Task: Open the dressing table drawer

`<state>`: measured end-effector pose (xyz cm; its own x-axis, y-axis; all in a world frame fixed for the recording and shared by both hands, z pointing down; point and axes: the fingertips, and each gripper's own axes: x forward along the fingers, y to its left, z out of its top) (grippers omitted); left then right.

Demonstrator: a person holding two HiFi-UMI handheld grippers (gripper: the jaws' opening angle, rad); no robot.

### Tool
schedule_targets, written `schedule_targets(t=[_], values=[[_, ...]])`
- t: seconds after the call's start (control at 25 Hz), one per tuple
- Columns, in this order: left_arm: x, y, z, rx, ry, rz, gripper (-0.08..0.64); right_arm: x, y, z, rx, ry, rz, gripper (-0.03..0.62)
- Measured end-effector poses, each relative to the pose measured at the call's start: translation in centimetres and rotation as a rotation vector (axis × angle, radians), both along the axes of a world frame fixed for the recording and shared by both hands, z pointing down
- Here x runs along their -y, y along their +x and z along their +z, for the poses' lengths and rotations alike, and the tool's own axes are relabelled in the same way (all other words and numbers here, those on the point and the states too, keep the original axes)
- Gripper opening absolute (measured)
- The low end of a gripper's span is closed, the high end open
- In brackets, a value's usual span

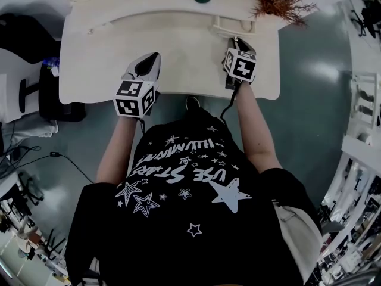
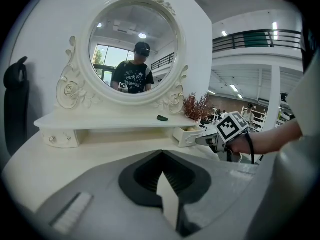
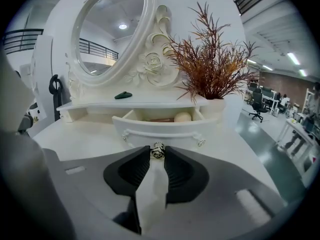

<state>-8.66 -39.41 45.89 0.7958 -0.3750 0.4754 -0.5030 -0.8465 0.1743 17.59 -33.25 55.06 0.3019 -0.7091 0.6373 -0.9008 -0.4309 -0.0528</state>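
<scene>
Drawer [image 3: 165, 129], one, open: right gripper [image 3: 158, 155] jaws pinch its knob [image 3: 158, 149]; left gripper [image 2: 161, 154] jaws together.

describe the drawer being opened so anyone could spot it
Find the round mirror on the white dressing table. Under its shelf, below the reddish plant, is a small curved drawer. Unlike the closed drawer at the other end, it stands pulled out, right gripper on its knob.
</scene>
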Motion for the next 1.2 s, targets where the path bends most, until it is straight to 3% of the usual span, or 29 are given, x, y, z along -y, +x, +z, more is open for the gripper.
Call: schedule_targets(t=[1.2], values=[[-2.7, -0.8, 0.4, -0.012, -0.005, -0.084, 0.002, -1.5, -0.8, 0.2, -0.005, 0.032, -0.032, 0.126]])
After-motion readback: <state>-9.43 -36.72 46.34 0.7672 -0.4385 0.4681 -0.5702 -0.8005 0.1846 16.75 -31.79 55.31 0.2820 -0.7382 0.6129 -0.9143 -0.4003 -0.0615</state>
